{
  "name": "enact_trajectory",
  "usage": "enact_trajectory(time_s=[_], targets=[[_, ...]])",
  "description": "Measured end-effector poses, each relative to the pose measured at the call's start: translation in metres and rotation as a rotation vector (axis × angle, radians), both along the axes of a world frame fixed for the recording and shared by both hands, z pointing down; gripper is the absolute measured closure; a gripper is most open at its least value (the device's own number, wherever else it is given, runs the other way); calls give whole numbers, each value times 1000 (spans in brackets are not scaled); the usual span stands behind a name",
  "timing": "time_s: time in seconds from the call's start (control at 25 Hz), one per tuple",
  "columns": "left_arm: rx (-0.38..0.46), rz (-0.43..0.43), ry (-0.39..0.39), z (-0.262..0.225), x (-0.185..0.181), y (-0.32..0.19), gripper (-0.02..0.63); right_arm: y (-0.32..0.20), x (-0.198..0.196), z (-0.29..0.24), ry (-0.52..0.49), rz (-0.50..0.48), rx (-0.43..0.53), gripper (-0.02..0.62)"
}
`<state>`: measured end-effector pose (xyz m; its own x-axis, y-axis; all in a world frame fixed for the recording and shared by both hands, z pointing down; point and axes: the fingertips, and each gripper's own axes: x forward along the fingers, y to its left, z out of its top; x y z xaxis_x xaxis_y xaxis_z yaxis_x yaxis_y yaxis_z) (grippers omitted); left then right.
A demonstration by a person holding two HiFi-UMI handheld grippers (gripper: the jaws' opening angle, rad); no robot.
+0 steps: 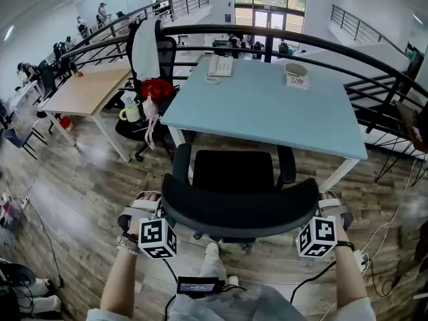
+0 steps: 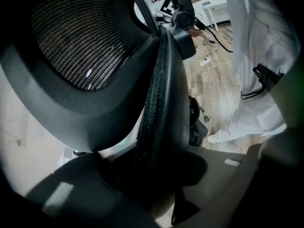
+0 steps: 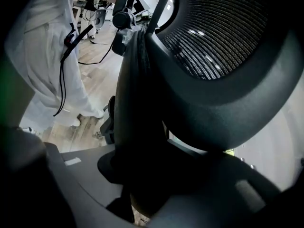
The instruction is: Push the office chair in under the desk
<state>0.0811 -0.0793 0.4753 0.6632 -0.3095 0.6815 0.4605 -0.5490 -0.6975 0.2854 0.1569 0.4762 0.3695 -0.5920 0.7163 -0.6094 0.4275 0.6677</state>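
A black office chair stands in front of the light-blue desk, its seat partly under the desk's near edge. Its curved backrest spans the space between my two grippers. My left gripper is shut on the backrest's left rim, and my right gripper is shut on the right rim. In the left gripper view the rim runs down between the jaws of the left gripper, with the mesh back beside it. The right gripper view shows the rim held the same way in the right gripper.
On the desk sit a white phone and a bowl. A second black chair with a white garment and a red bag stands at the left by a wooden desk. A black railing curves behind. Cables and a power strip lie on the floor.
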Motion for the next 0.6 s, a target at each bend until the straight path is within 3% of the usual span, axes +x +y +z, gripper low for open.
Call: enact_trajectory(time_s=[0.6], targets=[[0, 53, 14, 2, 40, -19, 454, -8, 26, 2, 6, 54, 0, 414]])
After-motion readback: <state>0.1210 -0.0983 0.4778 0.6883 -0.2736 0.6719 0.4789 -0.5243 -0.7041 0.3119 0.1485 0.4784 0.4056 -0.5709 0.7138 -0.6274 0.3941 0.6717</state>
